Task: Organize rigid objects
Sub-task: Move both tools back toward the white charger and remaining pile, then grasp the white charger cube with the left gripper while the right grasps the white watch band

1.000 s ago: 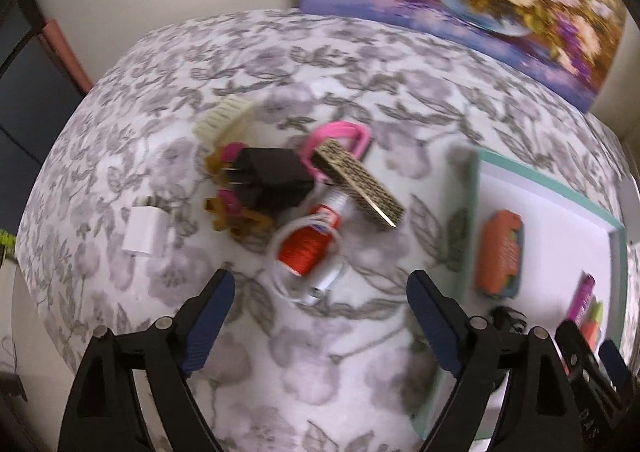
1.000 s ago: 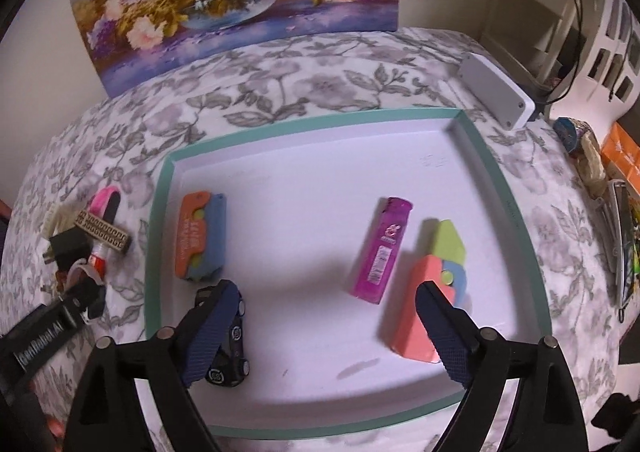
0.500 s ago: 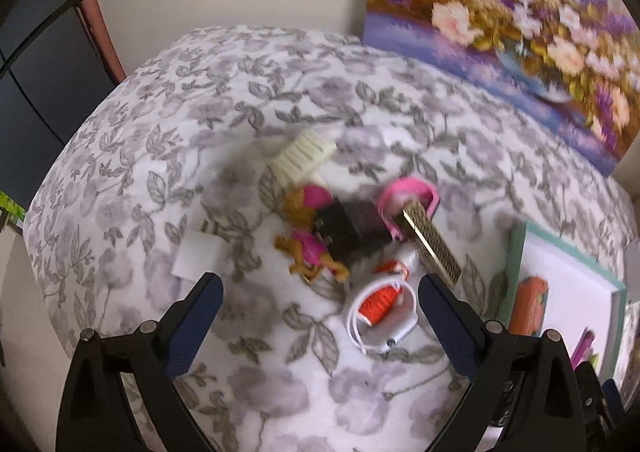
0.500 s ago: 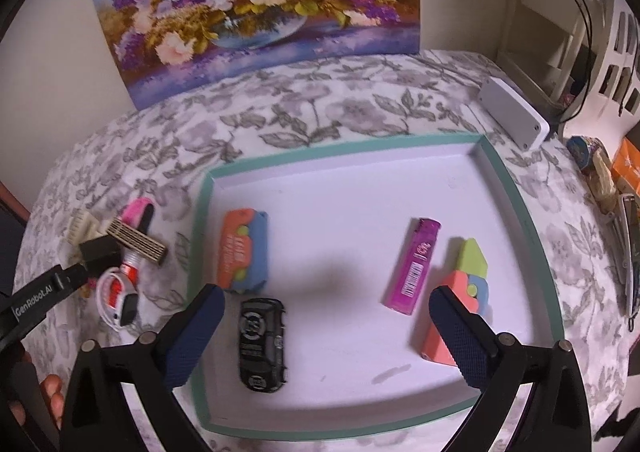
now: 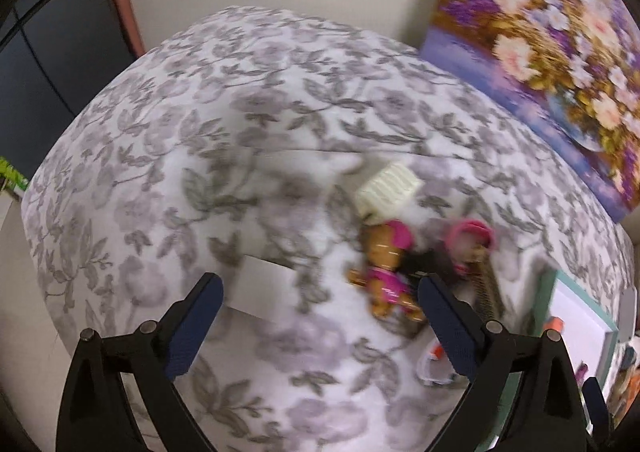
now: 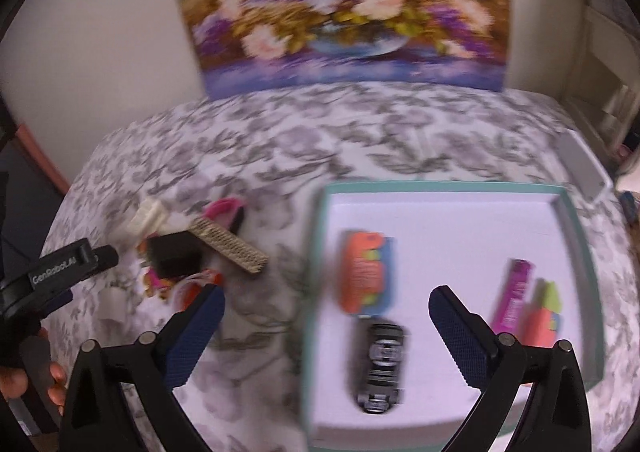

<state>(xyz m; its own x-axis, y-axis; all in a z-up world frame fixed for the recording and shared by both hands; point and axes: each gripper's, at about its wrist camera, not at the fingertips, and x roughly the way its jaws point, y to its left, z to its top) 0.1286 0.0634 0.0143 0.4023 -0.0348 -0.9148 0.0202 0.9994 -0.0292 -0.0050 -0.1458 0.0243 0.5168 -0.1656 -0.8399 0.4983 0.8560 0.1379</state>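
Observation:
My left gripper (image 5: 320, 326) is open and empty above the floral cloth, just short of a white charger block (image 5: 262, 294). Right of it lie a toy dog figure (image 5: 386, 272), a cream ribbed block (image 5: 388, 187), a pink ring (image 5: 470, 236) and a gold comb (image 5: 486, 292), all blurred. My right gripper (image 6: 326, 334) is open and empty, over the left edge of the teal-rimmed white tray (image 6: 576, 236). The tray holds an orange-and-blue case (image 6: 366, 278), a black toy car (image 6: 380, 366), a magenta lighter (image 6: 514, 294) and an orange-green piece (image 6: 546, 314).
The loose pile (image 6: 188, 248) lies left of the tray on the cloth. A flower painting (image 6: 344, 11) leans on the back wall. A white box (image 6: 584, 163) sits at the right table edge. The left gripper's body (image 6: 52, 276) shows at the left.
Both cameras swung left. The left gripper moved from above the red tube and pile toward the white charger. The right gripper shifted left from the tray's middle to its left edge.

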